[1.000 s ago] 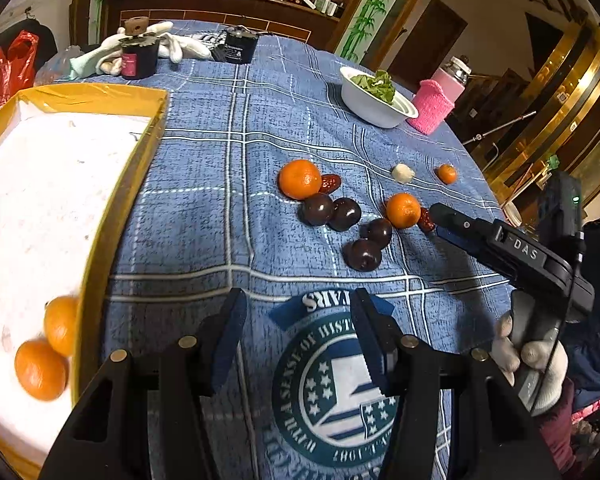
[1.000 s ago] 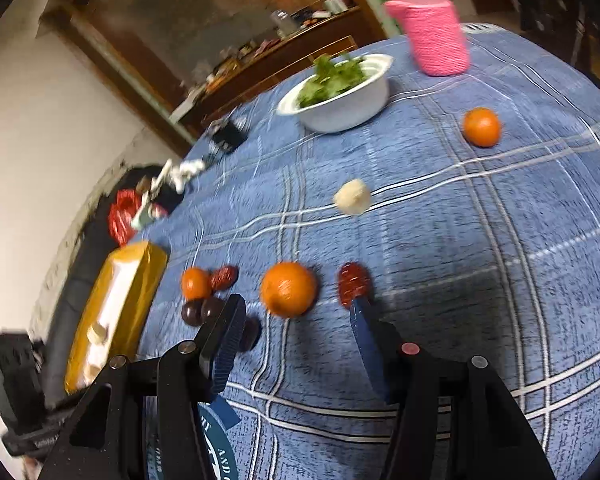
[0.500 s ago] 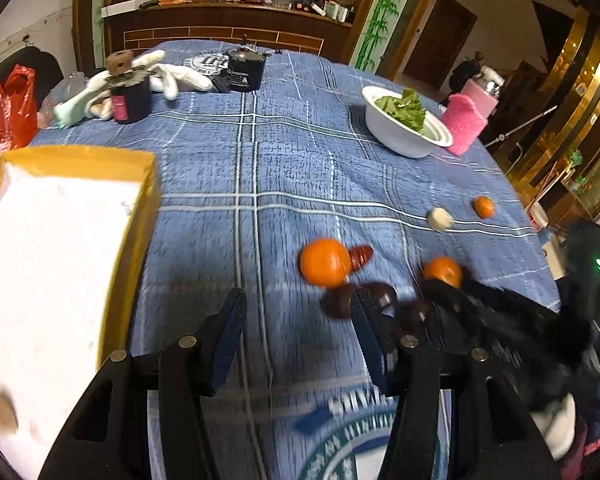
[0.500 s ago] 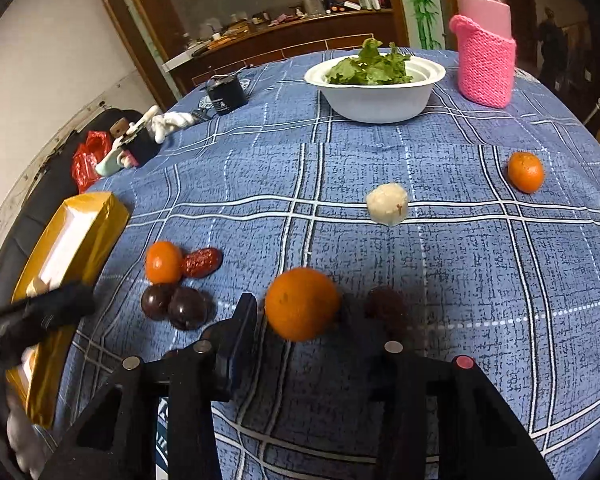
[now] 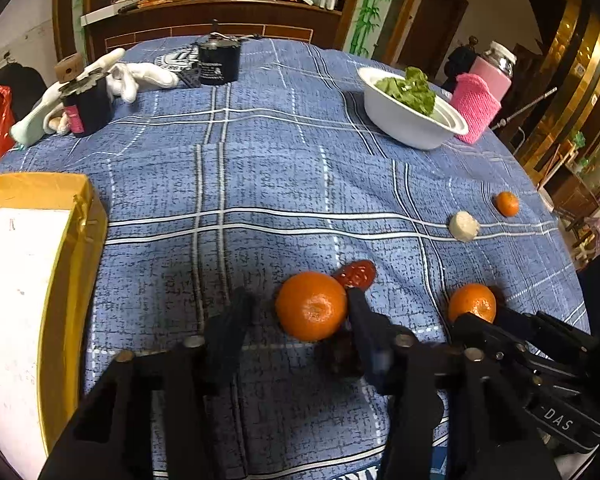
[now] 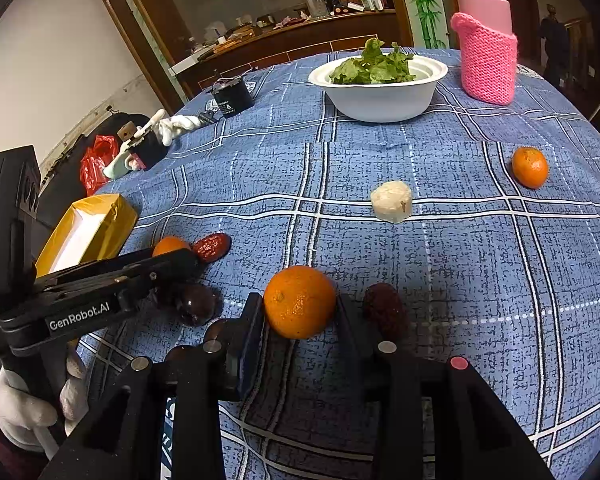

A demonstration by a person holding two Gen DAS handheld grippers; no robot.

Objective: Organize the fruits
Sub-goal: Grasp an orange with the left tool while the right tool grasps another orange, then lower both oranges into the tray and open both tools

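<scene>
Loose fruit lies on a blue checked tablecloth. My left gripper [image 5: 300, 300] straddles a large orange [image 5: 311, 306]. Its jaws are closing: the right pad touches the peel and a gap still shows at the left pad. A red date [image 5: 356, 274] lies just behind this orange, and dark plums [image 5: 340, 356] sit under the right finger. My right gripper [image 6: 299, 304] is closing on a second orange [image 6: 300, 302], with both pads against its sides. A dark date [image 6: 384, 314] lies to its right. A yellow box [image 5: 76, 240] with a white inside stands at the left.
A white peeled fruit [image 6: 392, 202] and a small orange [image 6: 530, 167] lie further right. A white bowl of greens [image 6: 380, 96], a pink-sleeved bottle [image 6: 486, 52], a black can [image 5: 219, 64] and white gloves [image 5: 140, 76] stand at the back. The two tools sit close together, side by side.
The left gripper moved from beside the yellow box over to the fruit cluster, and its jaws narrowed around the large orange. The right gripper's jaws closed in on the other orange.
</scene>
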